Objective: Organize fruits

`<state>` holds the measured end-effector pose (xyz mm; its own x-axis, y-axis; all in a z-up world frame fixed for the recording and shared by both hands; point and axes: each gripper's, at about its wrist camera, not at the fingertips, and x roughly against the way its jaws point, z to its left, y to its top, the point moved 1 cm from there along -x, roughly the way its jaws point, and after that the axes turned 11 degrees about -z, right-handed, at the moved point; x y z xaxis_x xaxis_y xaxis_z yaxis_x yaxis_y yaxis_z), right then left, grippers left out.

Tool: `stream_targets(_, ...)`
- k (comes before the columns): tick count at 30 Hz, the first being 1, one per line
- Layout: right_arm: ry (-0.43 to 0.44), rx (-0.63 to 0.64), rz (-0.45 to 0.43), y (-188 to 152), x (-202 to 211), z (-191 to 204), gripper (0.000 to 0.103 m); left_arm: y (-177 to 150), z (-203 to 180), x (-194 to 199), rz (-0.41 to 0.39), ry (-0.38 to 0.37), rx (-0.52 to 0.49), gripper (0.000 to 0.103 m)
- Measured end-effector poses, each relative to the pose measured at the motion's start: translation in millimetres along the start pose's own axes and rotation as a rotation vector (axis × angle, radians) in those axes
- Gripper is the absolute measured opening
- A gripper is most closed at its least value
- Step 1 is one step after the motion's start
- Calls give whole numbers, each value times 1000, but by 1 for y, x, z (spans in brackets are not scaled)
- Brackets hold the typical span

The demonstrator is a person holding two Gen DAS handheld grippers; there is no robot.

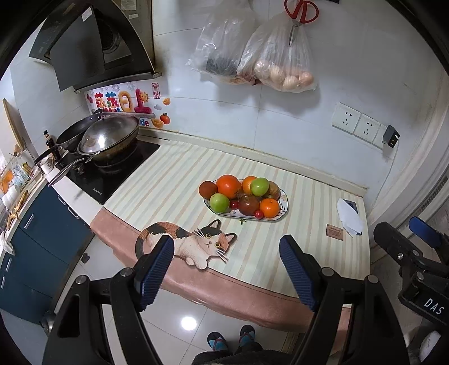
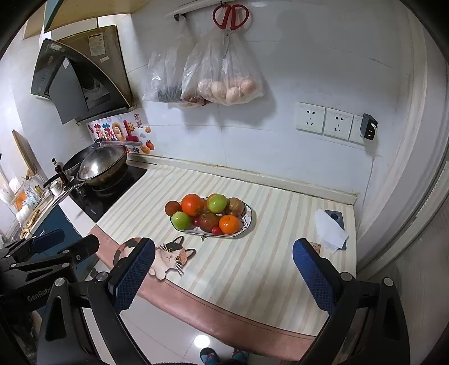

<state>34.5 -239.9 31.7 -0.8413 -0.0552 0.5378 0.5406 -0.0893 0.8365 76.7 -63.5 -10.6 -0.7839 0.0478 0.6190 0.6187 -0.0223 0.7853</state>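
Two black grippers with blue pads, left gripper [image 1: 226,248] and right gripper [image 2: 224,252], hang wide apart, holding nothing. Oranges, green apples and tomatoes fill the oval patterned plate [image 1: 283,200] on the striped table [image 1: 168,179].

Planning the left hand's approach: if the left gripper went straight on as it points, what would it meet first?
Probably the striped countertop mat, just short of the fruit plate; the left gripper is open and empty, though depth is uncertain.

Striped counter mat [image 1: 174,179] carries fruit plate [image 1: 283,202], tissue [image 1: 349,217], green stem [image 1: 242,221].

Wok [image 1: 110,137] on stove, red scissors [image 1: 300,14] hanging, wall sockets [image 1: 356,125], cat mat [image 1: 190,241]
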Motion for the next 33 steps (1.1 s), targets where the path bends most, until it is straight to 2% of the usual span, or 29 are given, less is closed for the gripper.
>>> stream_targets(8,-4,3,2,3,-11,-9,101,6,-3,-16,-11,33,21,77)
stream_targets(12,-12,5,-3,9,-26,-16,101,12,-3,-28,-16,57,23,89)
stream_targets(23,-19,4,14,26,-84,-26,101,26,-7,-66,-6,110,18,91)
stream_targets(33,-28,-3,43,25,-115,-31,101,27,-11,-84,30,117,2,91)
